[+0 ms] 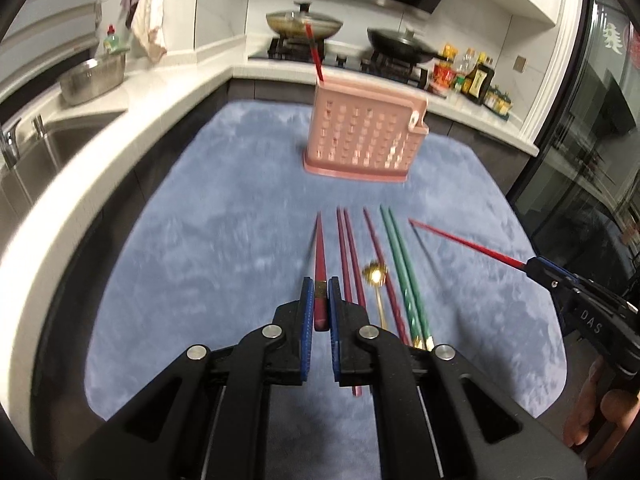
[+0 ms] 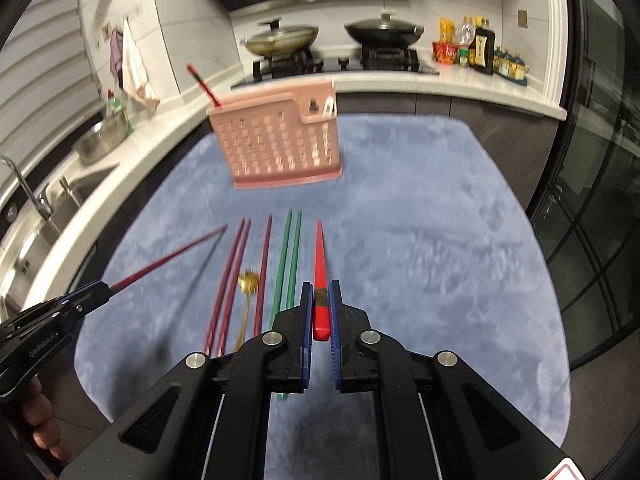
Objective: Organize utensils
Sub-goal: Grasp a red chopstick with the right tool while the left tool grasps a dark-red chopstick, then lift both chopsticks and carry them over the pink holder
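A pink perforated utensil holder [image 1: 362,138] [image 2: 280,148] stands on the blue mat, with one red chopstick [image 1: 315,53] [image 2: 204,86] standing in it. My left gripper [image 1: 319,290] is shut on a dark red chopstick [image 1: 320,264], held above the mat; it also shows in the right wrist view [image 2: 168,260]. My right gripper [image 2: 320,294] is shut on a bright red chopstick [image 2: 320,260], also lifted, seen in the left wrist view [image 1: 464,242]. On the mat lie maroon chopsticks [image 1: 348,252] [image 2: 232,276], a green pair [image 1: 400,256] [image 2: 288,256] and a gold spoon [image 1: 376,276] [image 2: 248,284].
The blue mat [image 1: 200,260] [image 2: 420,240] covers the table. A white counter with a sink [image 1: 48,148] and steel pot [image 1: 92,78] runs along the left. A stove with two pans [image 2: 332,36] and bottles [image 2: 476,50] is at the back. A glass door is right.
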Motion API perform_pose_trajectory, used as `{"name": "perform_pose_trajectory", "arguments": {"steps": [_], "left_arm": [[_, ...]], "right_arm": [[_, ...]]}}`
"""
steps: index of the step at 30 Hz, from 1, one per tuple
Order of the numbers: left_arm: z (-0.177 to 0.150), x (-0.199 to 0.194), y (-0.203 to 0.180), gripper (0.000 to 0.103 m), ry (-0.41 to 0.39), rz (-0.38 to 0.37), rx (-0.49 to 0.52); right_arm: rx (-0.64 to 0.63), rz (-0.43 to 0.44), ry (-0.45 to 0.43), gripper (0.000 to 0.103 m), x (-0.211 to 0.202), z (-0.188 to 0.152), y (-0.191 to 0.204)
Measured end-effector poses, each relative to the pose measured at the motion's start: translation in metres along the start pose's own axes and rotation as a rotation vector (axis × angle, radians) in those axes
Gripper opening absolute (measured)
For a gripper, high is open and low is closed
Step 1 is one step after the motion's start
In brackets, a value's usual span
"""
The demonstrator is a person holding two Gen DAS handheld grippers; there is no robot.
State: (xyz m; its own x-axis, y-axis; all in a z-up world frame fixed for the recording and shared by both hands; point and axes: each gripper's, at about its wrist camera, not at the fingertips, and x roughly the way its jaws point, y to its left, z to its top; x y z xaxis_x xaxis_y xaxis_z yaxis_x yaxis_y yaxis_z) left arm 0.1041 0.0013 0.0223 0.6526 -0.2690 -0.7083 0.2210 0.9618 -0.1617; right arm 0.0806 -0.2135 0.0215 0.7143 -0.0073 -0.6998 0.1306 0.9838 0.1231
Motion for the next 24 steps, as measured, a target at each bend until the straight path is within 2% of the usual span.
{"name": "perform_pose_trajectory", "arguments": {"steps": [10,17,24], "left_arm": [[0.059,-0.018,0.000,0.007,-0.129,0.017,0.010],[0.096,-0.016,0.003,0.007,-0.183,0.026,0.013],[0.137,-0.019,-0.001,0.007,-0.244,0.015,0.034]], "right_arm": [[0.014,0.006,-0.113,0.007,-0.019,0.052,-0.010],[0.012,0.013,-0.162,0.007,-0.022,0.081,-0.014],[0.046,0.073,-0.205,0.007,-0.021,0.120,-0.022]]}}
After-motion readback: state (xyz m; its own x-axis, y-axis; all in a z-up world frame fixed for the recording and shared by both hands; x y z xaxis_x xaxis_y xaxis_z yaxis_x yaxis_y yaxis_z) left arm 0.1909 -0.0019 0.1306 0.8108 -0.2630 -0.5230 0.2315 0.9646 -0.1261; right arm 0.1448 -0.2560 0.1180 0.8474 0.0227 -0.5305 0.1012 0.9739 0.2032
